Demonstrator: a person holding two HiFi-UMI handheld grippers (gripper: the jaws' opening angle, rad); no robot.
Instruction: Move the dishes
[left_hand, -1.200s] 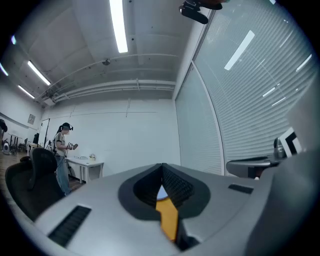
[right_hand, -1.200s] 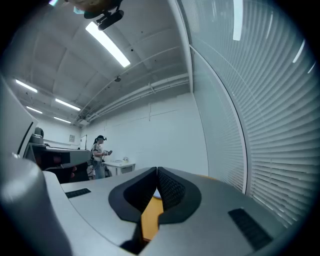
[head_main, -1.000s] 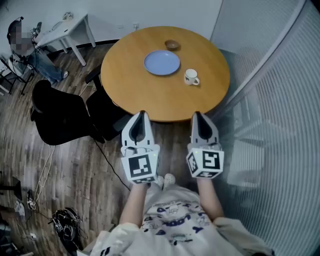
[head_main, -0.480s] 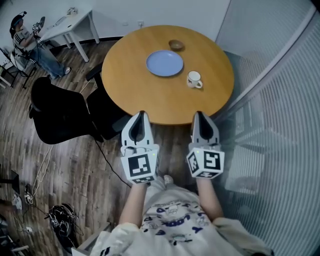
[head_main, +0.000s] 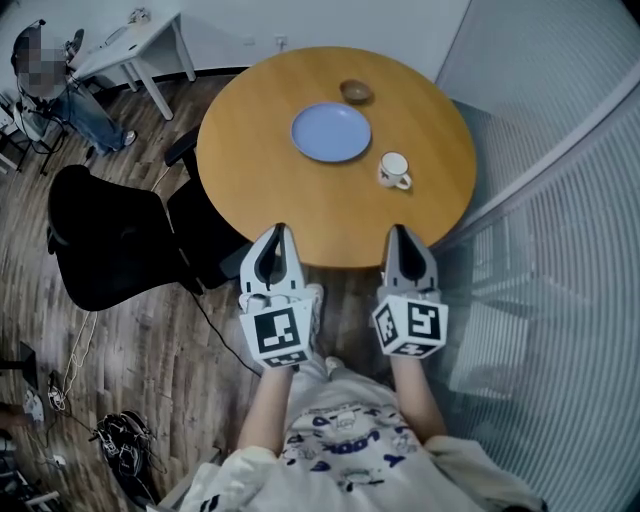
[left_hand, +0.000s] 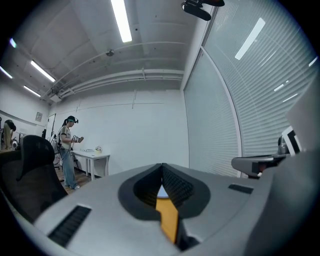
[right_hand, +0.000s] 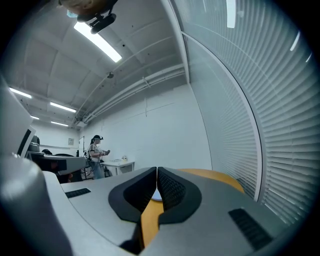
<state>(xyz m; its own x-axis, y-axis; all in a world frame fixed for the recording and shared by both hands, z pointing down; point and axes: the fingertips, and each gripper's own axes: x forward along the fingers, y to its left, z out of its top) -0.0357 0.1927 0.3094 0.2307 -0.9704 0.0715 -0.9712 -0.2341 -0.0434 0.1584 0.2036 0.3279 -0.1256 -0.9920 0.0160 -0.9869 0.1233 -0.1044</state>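
Blue plate well inside table edge

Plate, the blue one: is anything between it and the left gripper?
Nothing visible does: only bare table lies between the left gripper and the plate. The mug stands off to the right, ahead of the right gripper, and the bowl sits beyond the plate.

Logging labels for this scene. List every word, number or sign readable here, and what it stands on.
No readable words or numbers.
Grey left gripper and grey right gripper, marker cubes: black-and-white coded squares, no letters.
Person's white printed shirt: dark blue print, too blurred to read.
White ceramic mug on the round wooden table: any print too small to tell.
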